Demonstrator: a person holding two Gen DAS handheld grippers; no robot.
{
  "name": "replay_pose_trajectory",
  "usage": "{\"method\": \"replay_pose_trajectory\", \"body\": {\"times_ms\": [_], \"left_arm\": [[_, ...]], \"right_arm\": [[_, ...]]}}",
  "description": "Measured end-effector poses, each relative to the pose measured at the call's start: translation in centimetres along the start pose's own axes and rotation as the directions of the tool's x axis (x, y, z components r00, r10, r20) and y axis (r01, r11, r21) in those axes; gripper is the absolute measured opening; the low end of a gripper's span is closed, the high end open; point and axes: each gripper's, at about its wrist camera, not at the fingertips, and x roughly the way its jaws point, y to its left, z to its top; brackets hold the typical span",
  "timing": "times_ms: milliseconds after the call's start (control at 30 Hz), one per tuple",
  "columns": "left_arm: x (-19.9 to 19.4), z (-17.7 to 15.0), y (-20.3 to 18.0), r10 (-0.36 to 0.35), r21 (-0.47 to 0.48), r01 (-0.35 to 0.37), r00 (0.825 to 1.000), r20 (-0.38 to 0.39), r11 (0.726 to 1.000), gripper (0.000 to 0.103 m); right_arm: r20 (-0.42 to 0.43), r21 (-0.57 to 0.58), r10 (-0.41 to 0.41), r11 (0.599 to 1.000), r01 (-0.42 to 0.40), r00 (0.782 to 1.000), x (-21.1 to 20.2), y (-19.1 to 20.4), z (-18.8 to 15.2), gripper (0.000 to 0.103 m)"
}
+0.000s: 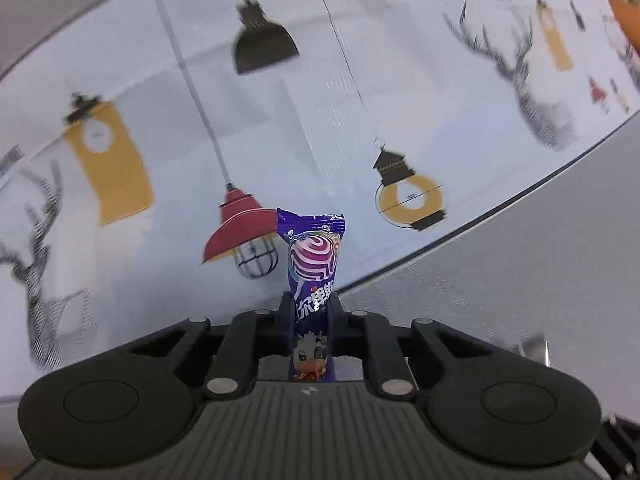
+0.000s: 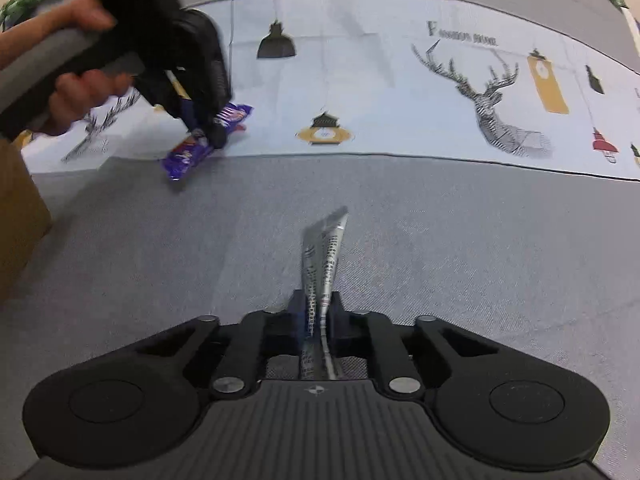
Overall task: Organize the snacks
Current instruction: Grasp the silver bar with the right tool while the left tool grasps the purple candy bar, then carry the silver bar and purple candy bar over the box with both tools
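Note:
My left gripper (image 1: 312, 300) is shut on a purple lollipop packet (image 1: 312, 256) with a pink swirl. The packet sticks forward from the jaws above the printed cloth (image 1: 320, 100). The same gripper (image 2: 212, 132) shows in the right wrist view at the upper left, held by a hand, with the purple packet (image 2: 188, 156) hanging from it over the cloth's near edge. My right gripper (image 2: 318, 300) is shut on a silver snack packet (image 2: 324, 248) with its printed back facing up, above the grey surface (image 2: 440, 240).
The light cloth (image 2: 400, 92) with lamp and deer prints lies on the grey surface. A brown cardboard box (image 2: 16, 208) stands at the far left. An orange object (image 1: 624, 4) shows at the top right corner of the left wrist view.

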Motion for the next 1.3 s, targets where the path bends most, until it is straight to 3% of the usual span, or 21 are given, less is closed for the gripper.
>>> {"method": "replay_pose_trajectory", "body": {"times_ms": [100,167,267,433,567,767,900,1067,1200,1300], "left_arm": [[-4.9,-1.9,0.8,0.001,-0.053,0.000,1.000,0.031,0.999,0.016],[-8.6,-3.7,0.8,0.039,-0.062,-0.036,0.998,0.046,0.997,0.016],[-14.2,-7.6,0.9,0.110,-0.087,-0.107,0.993,0.031,0.990,0.016],[-22.7,-15.2,2.4,0.124,-0.150,-0.120,0.992,0.022,0.981,0.016],[-28.9,-21.6,3.0,0.160,-0.177,-0.149,0.986,0.050,0.973,0.016],[-35.7,-29.5,4.1,0.158,-0.240,-0.132,0.983,0.092,0.962,0.016],[-38.9,-34.3,5.1,0.182,-0.282,-0.147,0.978,0.102,0.948,0.016],[-41.7,-40.0,6.5,0.200,-0.341,-0.157,0.975,0.095,0.927,0.016],[-43.2,-42.7,6.9,0.205,-0.378,-0.149,0.972,0.112,0.914,0.016],[-43.7,-43.9,7.3,0.202,-0.397,-0.138,0.972,0.124,0.907,0.016]], "right_arm": [[0.090,0.031,-0.042,0.999,0.040,0.995,-1.0,-0.6,0.6,0.007],[0.131,0.061,-0.078,0.996,0.070,0.988,-1.6,-1.0,0.8,0.007],[0.157,0.108,-0.091,0.991,0.074,0.983,-2.3,-1.3,0.9,0.006],[0.182,0.138,-0.077,0.989,0.052,0.980,-6.6,-0.2,1.5,0.006],[0.200,0.148,0.014,0.988,-0.044,0.980,-13.9,2.6,0.7,0.005],[0.235,-0.102,0.209,0.977,-0.189,0.949,-25.1,10.8,-1.0,0.004],[0.214,-0.232,0.308,0.938,-0.258,0.927,-29.3,15.4,-1.2,0.004],[0.208,-0.282,0.405,0.897,-0.342,0.891,-34.6,19.3,-1.8,0.004],[0.219,-0.332,0.469,0.860,-0.386,0.856,-38.8,21.4,-2.7,0.004],[0.221,-0.378,0.491,0.840,-0.390,0.843,-40.8,22.5,-3.2,0.004]]}}
